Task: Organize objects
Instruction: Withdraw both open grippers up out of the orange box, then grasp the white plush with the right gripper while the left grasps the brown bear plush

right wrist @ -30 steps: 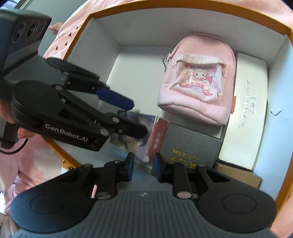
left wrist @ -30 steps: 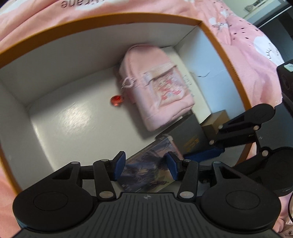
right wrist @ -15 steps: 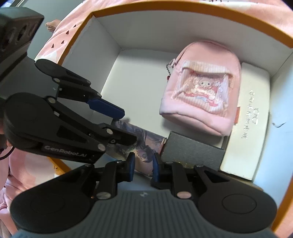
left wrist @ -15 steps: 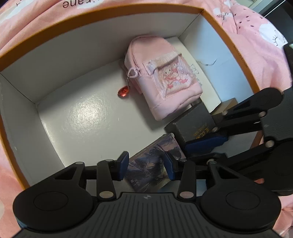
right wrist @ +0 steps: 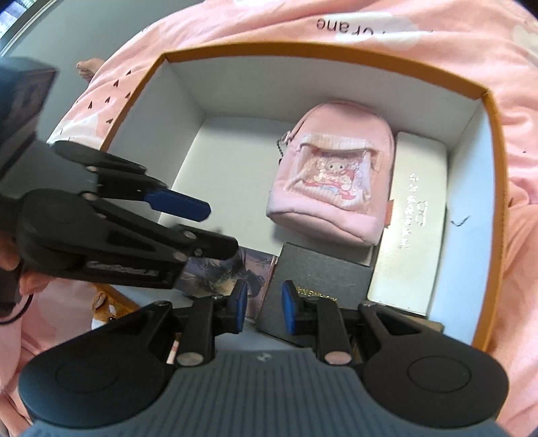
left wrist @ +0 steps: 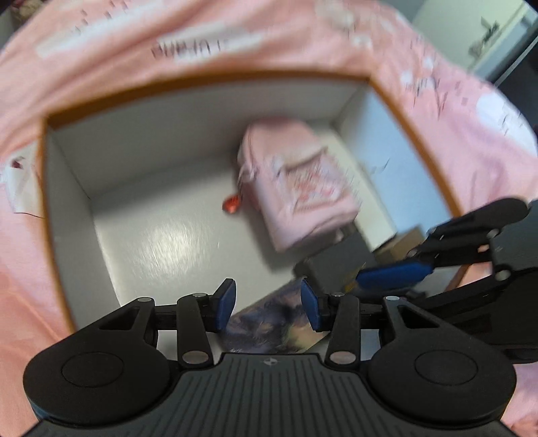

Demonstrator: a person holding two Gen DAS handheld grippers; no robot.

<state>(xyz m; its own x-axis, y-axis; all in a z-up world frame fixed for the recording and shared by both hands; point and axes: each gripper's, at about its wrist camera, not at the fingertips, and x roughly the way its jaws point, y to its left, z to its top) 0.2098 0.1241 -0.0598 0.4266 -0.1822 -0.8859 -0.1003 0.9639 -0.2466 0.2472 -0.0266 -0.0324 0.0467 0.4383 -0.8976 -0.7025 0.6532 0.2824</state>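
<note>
An orange-rimmed white box [right wrist: 322, 50] lies on pink bedding. Inside lie a pink mini backpack [right wrist: 336, 188] with a red charm [left wrist: 232, 203], a white case [right wrist: 417, 222], a black box [right wrist: 319, 295] and a picture booklet [right wrist: 232, 272]. The backpack [left wrist: 296, 178], black box [left wrist: 336, 265] and booklet [left wrist: 275, 322] also show, blurred, in the left wrist view. My left gripper [left wrist: 268, 304] is open and empty above the booklet. My right gripper [right wrist: 264, 304] is open and empty above the black box's near edge. Each gripper shows in the other's view: left [right wrist: 188, 215], right [left wrist: 393, 272].
Pink printed bedding [right wrist: 403, 27] surrounds the box. A brown cardboard piece [left wrist: 403, 242] lies at the box's near right corner. The box floor [left wrist: 161, 242] on the left is bare white. Someone's toes [right wrist: 88, 67] show at the far left.
Both grippers have pulled up and back from the box, so more of its rim and the bedding shows. The left view is now motion-blurred. The objects inside have not moved.
</note>
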